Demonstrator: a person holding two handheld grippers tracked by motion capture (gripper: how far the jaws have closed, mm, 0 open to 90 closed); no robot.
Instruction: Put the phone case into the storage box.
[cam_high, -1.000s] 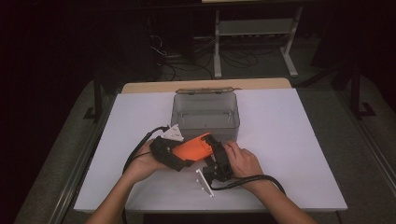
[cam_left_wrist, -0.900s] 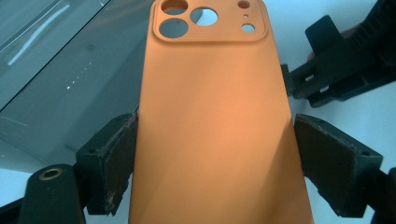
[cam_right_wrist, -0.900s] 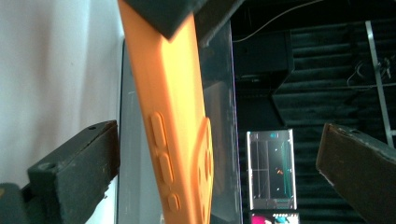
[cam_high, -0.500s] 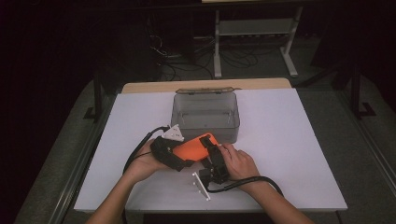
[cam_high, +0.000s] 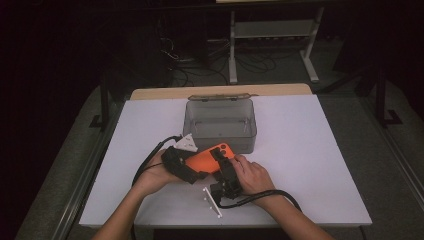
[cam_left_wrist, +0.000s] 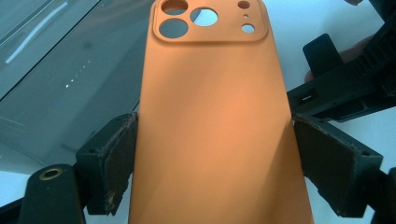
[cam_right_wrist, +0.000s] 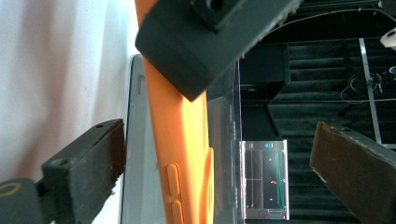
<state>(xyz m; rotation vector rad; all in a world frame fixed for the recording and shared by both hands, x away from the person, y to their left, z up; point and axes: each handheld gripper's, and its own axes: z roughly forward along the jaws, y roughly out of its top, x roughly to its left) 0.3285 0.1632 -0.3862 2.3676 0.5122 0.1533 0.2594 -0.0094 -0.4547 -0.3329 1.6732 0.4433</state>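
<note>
In the high view, the orange phone case (cam_high: 211, 158) is held just above the white desk (cam_high: 310, 165), right in front of the clear plastic box (cam_high: 220, 122). Its long axis runs from lower left to upper right, with the camera-cutout end pointing up-right toward the box. The left hand-held gripper (cam_high: 200, 172) grasps the case at its lower-left end, the person's left hand (cam_high: 155, 172) wrapped behind it. The right hand-held gripper (cam_high: 220, 156) comes in from the near side, held by the right hand (cam_high: 252, 175), and its tips reach the case's near long edge by the camera end. Compared with the picture a second ago, the case and the left gripper sit in the same spot; the right gripper has drawn a little closer along the case's edge, and the small white bracket (cam_high: 212, 201) lies unmoved on the desk near the front edge.

In the left gripper view, the case (cam_left_wrist: 215, 126) stands lengthwise away from the camera, cutouts at the far end, and the two pads press on its long sides: this gripper is clenched on the case. The other gripper's black body (cam_left_wrist: 345, 88) sits just to the right of the case.

In the right gripper view, the case (cam_right_wrist: 180, 149) shows edge-on, side buttons facing the camera, running up the picture between the two jaws. Both pads stand clear of it with gaps either side, so this gripper is released. The left gripper's jaw clamps the case at the top.
</note>
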